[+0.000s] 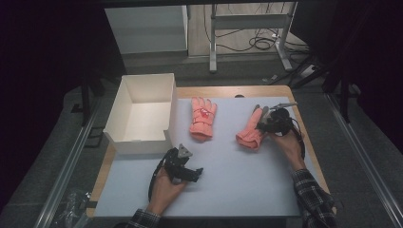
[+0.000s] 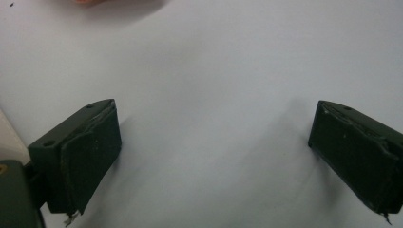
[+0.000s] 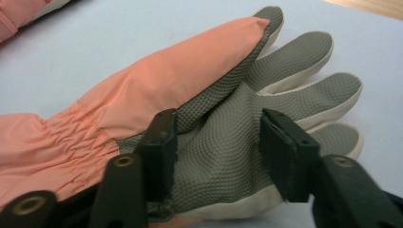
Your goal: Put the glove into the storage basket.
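— Pale blue matting [image 1: 228, 175] is covering the wooden table [image 1: 285, 90], and dark floor with cables is showing beyond it; what is lying on the mat?

— Two salmon-pink gloves; the far glove [image 1: 203, 118] is lying flat near the middle, fingers pointing away from the person, just right of an open white cardboard box [image 1: 142, 114] that is sitting at the mat's left edge; the near glove [image 1: 250, 129] is lying to the right, well apart from its twin.

— And what is the right gripper [image 1: 266, 124] doing?

— It is reaching onto the near glove [image 3: 190, 95]; in the right gripper view its two black jaws are standing half apart, straddling the grey textured palm just below the fingers; the left jaw is lying against the fabric, while I cannot tell whether the right one is pressing, so the grip is not yet clenched.

— The left gripper [image 1: 187, 172]?

— It is resting low over bare mat near the front, the person's hand wrapped round it; in the left gripper view [image 2: 214, 147] its jaws are gaping wide with nothing between them.
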{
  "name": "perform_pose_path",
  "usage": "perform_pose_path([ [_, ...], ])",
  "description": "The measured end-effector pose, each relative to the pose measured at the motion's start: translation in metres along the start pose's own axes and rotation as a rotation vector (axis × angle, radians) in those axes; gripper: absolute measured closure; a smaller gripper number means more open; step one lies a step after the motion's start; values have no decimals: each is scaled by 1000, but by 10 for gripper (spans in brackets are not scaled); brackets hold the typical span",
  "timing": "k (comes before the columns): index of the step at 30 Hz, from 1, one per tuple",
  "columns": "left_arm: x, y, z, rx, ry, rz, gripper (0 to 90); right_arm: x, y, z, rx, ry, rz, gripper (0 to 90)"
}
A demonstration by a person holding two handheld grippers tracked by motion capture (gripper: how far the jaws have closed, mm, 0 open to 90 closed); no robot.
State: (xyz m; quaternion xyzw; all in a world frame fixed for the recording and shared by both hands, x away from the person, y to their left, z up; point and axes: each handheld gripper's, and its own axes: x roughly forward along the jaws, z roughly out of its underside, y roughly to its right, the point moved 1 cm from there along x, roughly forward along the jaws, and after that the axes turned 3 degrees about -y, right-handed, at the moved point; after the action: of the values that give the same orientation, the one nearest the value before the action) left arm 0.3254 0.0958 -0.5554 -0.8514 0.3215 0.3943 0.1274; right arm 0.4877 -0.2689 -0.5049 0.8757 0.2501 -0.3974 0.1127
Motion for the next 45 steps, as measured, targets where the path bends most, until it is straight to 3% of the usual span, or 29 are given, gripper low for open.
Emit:
perform_pose_path([
  [4,0,0,0,0,0,0,36,3,0,7,13,10,14,712],
  [5,0,0,0,0,0,0,36,3,0,7,13,10,14,712],
  [8,0,0,0,0,0,0,36,3,2,9,58,24,-13,828],
  [19,0,0,0,0,0,0,36,-7,2,7,66,48,-52,861],
  [29,0,0,0,0,-1,0,36,-30,-9,-2,37,83,-84,862],
  [33,0,0,0,1,-2,0,36,-40,-15,-5,36,99,-124,863],
  [45,0,0,0,-4,3,1,36,-63,-46,-5,-51,101,-278,862],
])
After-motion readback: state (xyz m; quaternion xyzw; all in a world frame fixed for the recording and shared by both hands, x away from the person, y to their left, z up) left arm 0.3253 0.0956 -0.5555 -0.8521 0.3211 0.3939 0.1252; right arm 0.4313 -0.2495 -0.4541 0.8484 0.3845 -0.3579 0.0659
